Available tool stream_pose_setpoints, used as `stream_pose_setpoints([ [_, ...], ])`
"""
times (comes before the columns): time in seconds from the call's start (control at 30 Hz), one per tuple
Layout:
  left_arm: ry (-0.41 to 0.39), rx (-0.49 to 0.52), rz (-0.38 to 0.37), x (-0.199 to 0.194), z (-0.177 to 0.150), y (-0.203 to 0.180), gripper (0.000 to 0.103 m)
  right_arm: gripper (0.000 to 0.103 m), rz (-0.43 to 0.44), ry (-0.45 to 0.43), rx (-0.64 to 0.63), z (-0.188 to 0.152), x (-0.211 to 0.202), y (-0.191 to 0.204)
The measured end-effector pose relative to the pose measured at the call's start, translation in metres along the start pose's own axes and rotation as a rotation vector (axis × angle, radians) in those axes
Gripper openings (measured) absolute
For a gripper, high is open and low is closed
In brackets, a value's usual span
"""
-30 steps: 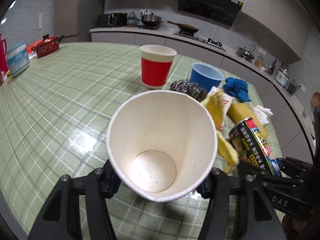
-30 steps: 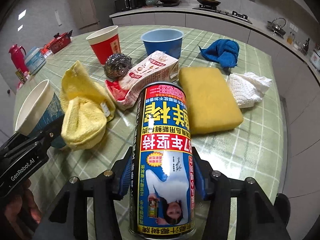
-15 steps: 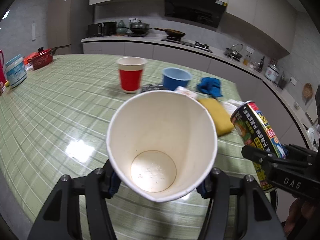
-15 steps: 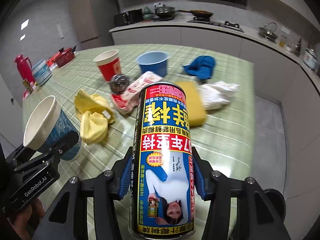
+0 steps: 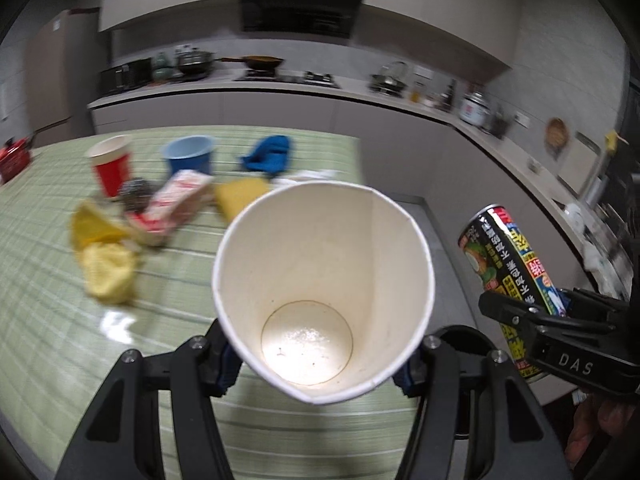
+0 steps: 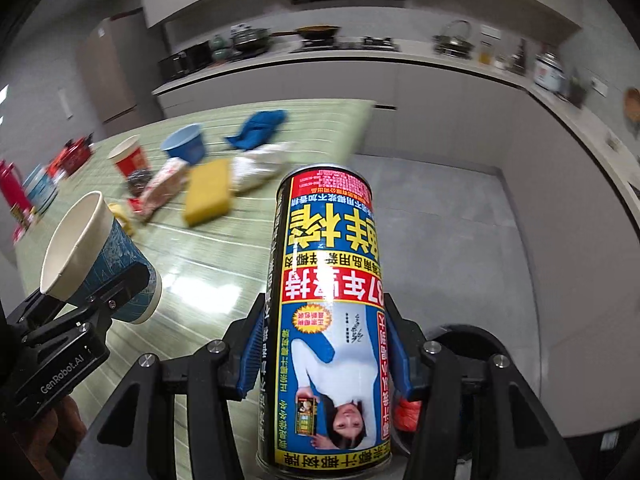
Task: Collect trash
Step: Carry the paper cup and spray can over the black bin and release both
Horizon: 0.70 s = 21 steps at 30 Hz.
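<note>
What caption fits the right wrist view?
Right gripper clamps a drink can; left gripper holds a paper cup over the green table's edge.

Clearance, as I am seeing it: open grey floor (image 6: 436, 240) is lying ahead past the table (image 6: 208, 280) edge, unobstructed up to the cabinet fronts. Clutter is crowding the far table: yellow sponge (image 6: 208, 192), carton (image 5: 176, 204), red cup (image 5: 110, 164), blue bowl (image 5: 188, 154), blue cloth (image 5: 268, 154), yellow cloth (image 5: 104, 256). Near table is lying bare. A dark round bin (image 6: 472, 340) is sitting just below my right fingers (image 6: 394, 356).
</note>
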<state>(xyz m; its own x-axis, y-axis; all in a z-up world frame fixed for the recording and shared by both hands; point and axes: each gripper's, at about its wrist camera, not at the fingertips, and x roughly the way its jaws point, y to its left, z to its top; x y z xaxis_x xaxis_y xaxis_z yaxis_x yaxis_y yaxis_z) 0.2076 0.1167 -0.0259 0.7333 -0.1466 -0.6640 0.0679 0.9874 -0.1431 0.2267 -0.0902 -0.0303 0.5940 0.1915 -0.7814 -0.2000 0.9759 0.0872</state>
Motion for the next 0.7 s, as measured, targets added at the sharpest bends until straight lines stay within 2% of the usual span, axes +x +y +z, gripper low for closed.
stream_pose_setpoints([
  [0.3, 0.052, 0.107, -0.112, 0.025, -0.012, -0.095, 0.06, 0.055, -0.092, 0.027, 0.107, -0.035, -0.016, -0.097],
  [0.7, 0.147, 0.155, -0.14, 0.059, -0.05, -0.171, 0.06, 0.055, -0.119, 0.115, 0.183, -0.084, 0.003, -0.183],
])
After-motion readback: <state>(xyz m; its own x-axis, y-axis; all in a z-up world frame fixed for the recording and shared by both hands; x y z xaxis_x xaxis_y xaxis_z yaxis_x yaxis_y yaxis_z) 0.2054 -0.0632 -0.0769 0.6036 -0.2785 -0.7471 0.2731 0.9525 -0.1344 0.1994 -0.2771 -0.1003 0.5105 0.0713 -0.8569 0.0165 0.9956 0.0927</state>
